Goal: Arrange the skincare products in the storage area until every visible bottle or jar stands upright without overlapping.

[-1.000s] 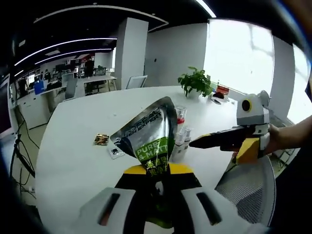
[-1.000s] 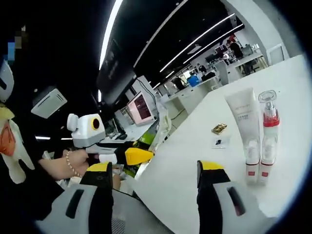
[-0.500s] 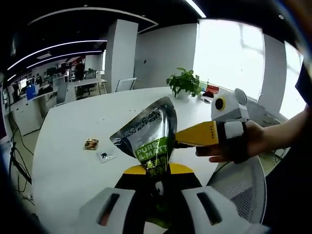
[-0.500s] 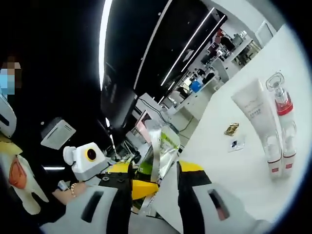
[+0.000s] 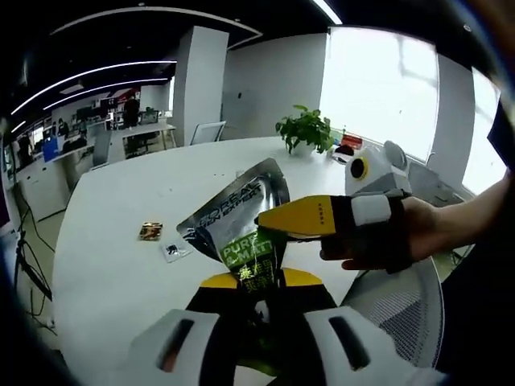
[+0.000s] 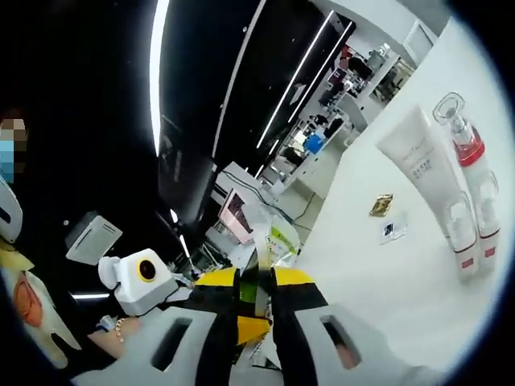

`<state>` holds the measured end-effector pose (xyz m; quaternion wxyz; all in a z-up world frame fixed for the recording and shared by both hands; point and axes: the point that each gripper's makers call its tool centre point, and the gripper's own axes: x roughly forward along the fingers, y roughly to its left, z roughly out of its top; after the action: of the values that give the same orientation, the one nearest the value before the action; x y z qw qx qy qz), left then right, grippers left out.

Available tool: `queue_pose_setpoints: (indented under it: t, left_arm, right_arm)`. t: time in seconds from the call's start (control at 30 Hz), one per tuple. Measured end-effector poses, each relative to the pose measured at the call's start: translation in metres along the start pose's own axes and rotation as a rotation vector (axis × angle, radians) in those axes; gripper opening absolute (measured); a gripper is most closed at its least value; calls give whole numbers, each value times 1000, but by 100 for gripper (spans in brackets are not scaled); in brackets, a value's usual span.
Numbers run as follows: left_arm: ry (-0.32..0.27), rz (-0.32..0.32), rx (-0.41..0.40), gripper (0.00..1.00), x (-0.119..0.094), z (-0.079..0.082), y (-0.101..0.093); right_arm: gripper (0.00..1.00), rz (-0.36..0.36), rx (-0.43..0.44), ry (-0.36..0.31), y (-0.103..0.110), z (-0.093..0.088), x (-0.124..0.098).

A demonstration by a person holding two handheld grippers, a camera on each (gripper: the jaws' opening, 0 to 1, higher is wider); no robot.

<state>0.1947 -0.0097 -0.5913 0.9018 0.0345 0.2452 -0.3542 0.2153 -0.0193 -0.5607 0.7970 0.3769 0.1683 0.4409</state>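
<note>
Open tabletop to the left, crowded centre

In the left gripper view the white table [image 5: 105,273] lies bare from 9 to 11 o'clock, save two small sachets [image 5: 161,241]; the silver pouch [image 5: 241,225] and the right gripper [image 5: 261,221] block 12 to 2. In the right gripper view a white tube [image 6: 422,173] and pump bottle [image 6: 471,173] stand at 2 o'clock.
</note>
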Motion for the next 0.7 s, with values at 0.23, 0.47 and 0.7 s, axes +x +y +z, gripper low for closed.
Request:
queue_pose_setpoints:
  t: [0.23, 0.47, 0.7]
  left_arm:
    - [-13, -21, -35, 26, 2, -1, 1]
    - [-5, -46, -41, 41, 4, -1, -7]
    - [-37, -93, -54, 46, -1, 7, -13]
  right_arm:
    - [7, 34, 103, -7, 1, 4, -4]
    - [5, 35, 127, -13, -2, 3, -9]
    - [3, 63, 223, -43, 2, 8, -15]
